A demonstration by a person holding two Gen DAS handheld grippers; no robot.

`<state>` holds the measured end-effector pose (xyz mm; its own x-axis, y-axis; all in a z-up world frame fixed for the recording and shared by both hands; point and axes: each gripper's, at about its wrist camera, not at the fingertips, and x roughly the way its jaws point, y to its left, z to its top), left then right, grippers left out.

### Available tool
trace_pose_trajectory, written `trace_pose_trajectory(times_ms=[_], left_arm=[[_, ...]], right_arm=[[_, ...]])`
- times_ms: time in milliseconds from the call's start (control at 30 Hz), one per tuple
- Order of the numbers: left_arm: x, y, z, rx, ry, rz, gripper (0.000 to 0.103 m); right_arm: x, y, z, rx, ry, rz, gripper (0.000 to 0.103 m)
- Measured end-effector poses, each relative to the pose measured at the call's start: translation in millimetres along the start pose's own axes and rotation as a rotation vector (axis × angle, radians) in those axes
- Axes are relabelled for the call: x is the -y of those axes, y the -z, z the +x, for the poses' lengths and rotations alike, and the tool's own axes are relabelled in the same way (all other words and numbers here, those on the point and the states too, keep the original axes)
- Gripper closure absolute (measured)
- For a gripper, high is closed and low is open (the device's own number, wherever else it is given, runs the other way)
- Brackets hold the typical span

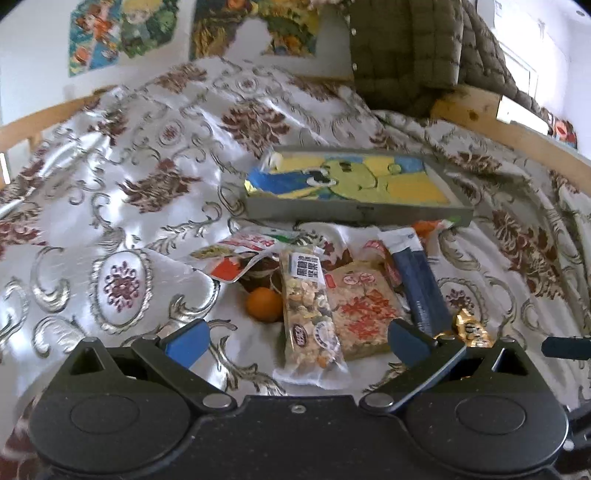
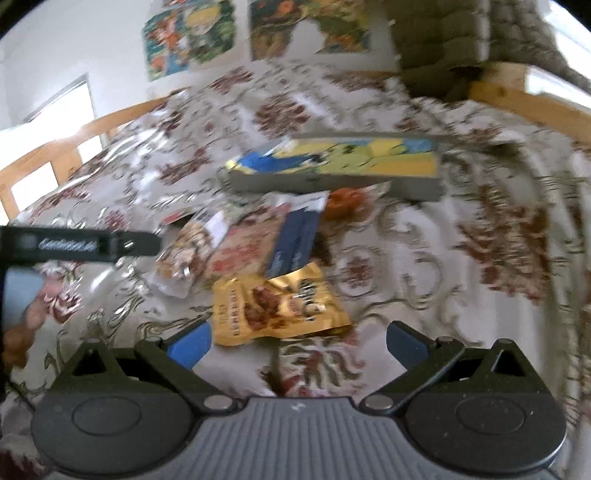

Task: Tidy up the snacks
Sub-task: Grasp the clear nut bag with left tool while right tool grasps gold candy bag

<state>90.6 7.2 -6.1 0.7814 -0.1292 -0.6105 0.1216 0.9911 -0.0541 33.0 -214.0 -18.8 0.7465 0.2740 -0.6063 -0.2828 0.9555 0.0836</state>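
Snacks lie in a heap on a patterned bedspread in front of a grey tray (image 1: pixel 354 214) with a yellow, blue and green cartoon bottom. In the left wrist view my left gripper (image 1: pixel 297 338) is open, its blue fingers either side of a clear nut-mix bag (image 1: pixel 310 314) and a flat red-printed pack (image 1: pixel 364 310). An orange fruit (image 1: pixel 264 304), a red-and-white pouch (image 1: pixel 243 254) and a dark blue packet (image 1: pixel 421 288) lie around them. In the blurred right wrist view my right gripper (image 2: pixel 299 341) is open just before a gold snack pouch (image 2: pixel 277 306), with the tray (image 2: pixel 332 182) beyond.
A wooden bed rail (image 1: pixel 517 129) runs along the far edges, with a quilted olive coat (image 1: pixel 406 48) draped over it and posters (image 1: pixel 122 33) on the white wall. The other gripper's dark body (image 2: pixel 74 245) shows at the left of the right wrist view.
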Motion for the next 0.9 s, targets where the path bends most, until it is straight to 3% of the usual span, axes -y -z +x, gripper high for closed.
trace_pose_trajectory(times_ms=[267,400,733,900], left_arm=[[-8,-9,35,-0.056,0.034,0.013,0.001],[-9,-9,48,-0.077,0.071,-0.019,0.007],[-4,-8,72,-0.172,0.071,-0.02,0.044],[-3,-8,71,-0.175,0.092,-0.021,0.056]], right_arm=[[1,0,28,-0.029,0.023,-0.005,0.0],[5,-1,43,-0.053,0.039,-0.006,0.0],[1,-6,61,-0.042,0.014,-0.1,0.0],[5,-8,71,-0.056,-0.015,-0.108,0.0]])
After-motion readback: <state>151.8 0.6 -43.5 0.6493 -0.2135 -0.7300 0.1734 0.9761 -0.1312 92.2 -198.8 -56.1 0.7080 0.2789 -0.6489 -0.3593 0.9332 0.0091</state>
